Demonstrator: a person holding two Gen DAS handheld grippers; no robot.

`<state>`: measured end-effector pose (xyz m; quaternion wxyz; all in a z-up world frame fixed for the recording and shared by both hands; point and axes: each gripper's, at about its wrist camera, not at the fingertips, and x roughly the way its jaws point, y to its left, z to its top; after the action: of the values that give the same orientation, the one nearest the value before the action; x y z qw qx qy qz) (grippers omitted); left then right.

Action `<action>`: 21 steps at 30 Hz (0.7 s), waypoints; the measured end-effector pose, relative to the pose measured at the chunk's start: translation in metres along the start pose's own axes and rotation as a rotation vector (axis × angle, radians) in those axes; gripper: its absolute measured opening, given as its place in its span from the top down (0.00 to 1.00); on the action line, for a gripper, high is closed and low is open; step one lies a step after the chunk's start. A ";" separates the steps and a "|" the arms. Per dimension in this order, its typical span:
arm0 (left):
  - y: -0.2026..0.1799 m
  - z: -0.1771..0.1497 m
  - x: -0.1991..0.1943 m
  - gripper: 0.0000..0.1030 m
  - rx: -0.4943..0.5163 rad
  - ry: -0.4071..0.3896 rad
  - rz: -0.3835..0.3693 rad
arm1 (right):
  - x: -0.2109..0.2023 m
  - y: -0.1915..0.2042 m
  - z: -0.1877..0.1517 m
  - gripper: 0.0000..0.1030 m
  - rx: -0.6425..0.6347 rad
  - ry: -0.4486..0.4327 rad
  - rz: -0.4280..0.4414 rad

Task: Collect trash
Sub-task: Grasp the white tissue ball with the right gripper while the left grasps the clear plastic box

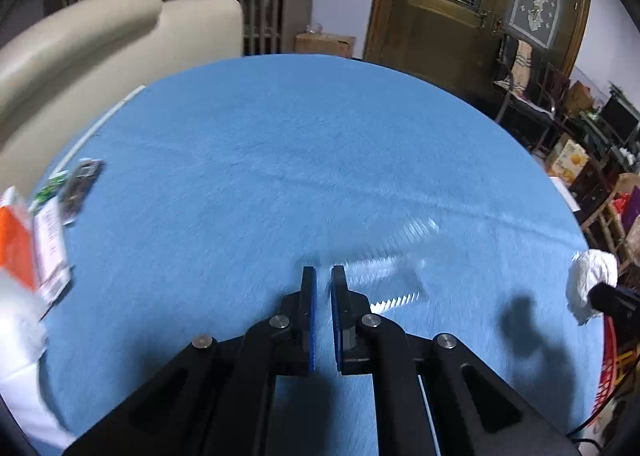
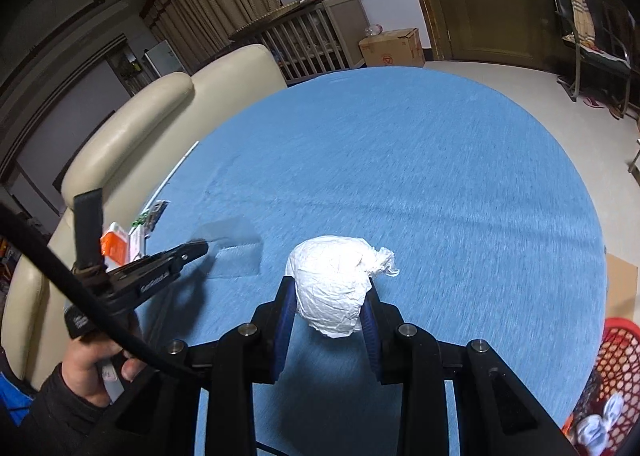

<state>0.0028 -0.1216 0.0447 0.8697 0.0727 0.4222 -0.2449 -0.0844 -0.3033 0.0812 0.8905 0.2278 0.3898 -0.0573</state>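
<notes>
My right gripper point(image 2: 331, 288) is shut on a crumpled white paper ball point(image 2: 336, 276), held above the blue round table point(image 2: 440, 176). The left wrist view shows the same ball point(image 1: 590, 280) at the far right edge. My left gripper point(image 1: 324, 270) has its jaws nearly together, low over the table. A blurred clear plastic wrapper point(image 1: 392, 272) lies to their right, with its left corner running in between the tips. In the right wrist view the left gripper point(image 2: 200, 246), held by a hand, touches that wrapper point(image 2: 236, 252) at its left edge.
An orange and white carton point(image 2: 114, 244) and printed snack packets point(image 1: 80, 184) lie at the table's left edge, next to a thin white stick point(image 2: 176, 172). A cream sofa point(image 2: 160, 128) stands behind. A red mesh basket point(image 2: 616, 360) holding white scraps sits below the table's right edge.
</notes>
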 end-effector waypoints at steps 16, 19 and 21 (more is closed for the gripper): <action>-0.049 -0.003 -0.014 0.09 -0.016 -0.083 0.075 | -0.030 -0.008 -0.025 0.67 0.026 -0.018 0.004; -0.056 0.005 0.002 0.09 0.000 -0.067 0.134 | -0.033 -0.014 -0.026 0.68 0.036 -0.022 -0.003; -0.053 0.008 0.014 0.09 -0.015 -0.050 0.153 | -0.035 -0.018 -0.026 0.68 0.043 -0.024 -0.005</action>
<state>-0.0105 -0.1751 0.0433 0.8968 0.0920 0.3952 -0.1763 -0.1307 -0.3098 0.0841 0.8898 0.2451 0.3783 -0.0708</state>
